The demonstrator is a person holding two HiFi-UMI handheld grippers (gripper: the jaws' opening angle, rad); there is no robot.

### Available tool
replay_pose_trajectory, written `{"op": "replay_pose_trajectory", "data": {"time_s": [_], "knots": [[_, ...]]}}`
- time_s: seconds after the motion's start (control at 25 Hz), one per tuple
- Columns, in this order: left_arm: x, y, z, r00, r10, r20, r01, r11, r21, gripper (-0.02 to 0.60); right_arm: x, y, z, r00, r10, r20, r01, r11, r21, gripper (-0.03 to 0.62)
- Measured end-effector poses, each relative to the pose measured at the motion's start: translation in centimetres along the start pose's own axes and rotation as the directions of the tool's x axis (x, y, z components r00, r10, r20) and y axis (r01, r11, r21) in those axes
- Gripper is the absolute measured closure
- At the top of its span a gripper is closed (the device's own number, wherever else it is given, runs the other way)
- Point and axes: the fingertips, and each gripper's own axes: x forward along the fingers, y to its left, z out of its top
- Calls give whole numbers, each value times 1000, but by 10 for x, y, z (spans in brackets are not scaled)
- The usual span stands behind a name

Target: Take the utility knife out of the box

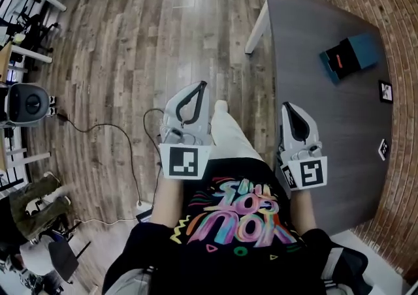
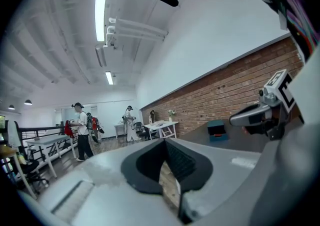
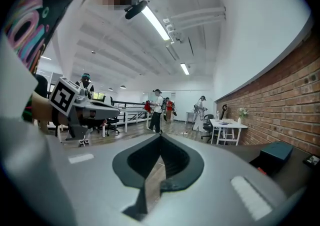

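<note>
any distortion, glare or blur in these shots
Head view: fisheye bends the floorboards and the table edge, with glare on the boards at the top. Left gripper view: dark round corners, bright ceiling lamp. Right gripper view: same dark corners, brick wall curved.

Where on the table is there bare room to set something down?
Most of the dark table is bare: the broad stretch from the open blue box down to the right gripper. Only its right-hand edge is busier, with two marker cards along it.
</note>
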Motion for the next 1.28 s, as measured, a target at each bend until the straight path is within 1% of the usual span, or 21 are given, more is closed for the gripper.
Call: {"op": "replay_pose_trajectory", "data": {"time_s": [0.08, 0.2, 0.36, 0.48, 0.6, 0.68, 0.76, 0.96, 1.08, 1.16, 1.28], "knots": [[14, 5, -3, 1000, -4, -5, 4, 1000, -9, 581, 14, -9, -3, 1000, -4, -7, 4, 1000, 2, 592], [44, 10, -7, 1000, -17, 8, 17, 1000, -7, 581, 39, -29, -7, 1000, -14, -3, 14, 1000, 9, 592], [88, 18, -8, 999, -41, -18, 41, 999, -8, 581, 74, -60, -6, 1000, -30, -1, 30, 1000, 8, 592], [119, 30, 2, 999, -50, -9, 50, 999, 14, 581, 100, -84, 2, 999, -46, 15, 46, 999, 15, 592], [147, 47, 14, 999, -44, 3, 44, 998, 37, 581, 125, -103, 12, 998, -52, 36, 51, 999, 19, 592], [162, 55, 20, 999, -38, 2, 38, 998, 40, 581, 136, -115, 18, 997, -56, 49, 55, 998, 23, 592], [176, 60, 23, 999, -37, -6, 37, 998, 45, 581, 145, -126, 22, 996, -65, 60, 64, 998, 29, 592], [209, 57, 34, 998, -66, 0, 66, 992, 105, 581, 161, -158, 25, 992, -93, 86, 88, 994, 67, 592], [222, 52, 39, 996, -84, 2, 83, 991, 109, 581, 166, -171, 26, 989, -107, 97, 100, 992, 78, 592], [229, 48, 38, 996, -88, -11, 88, 990, 111, 581, 168, -179, 24, 989, -110, 98, 102, 991, 83, 592], [240, 48, 44, 995, -97, 1, 96, 988, 121, 581, 172, -184, 22, 989, -112, 95, 104, 990, 91, 592]]}}
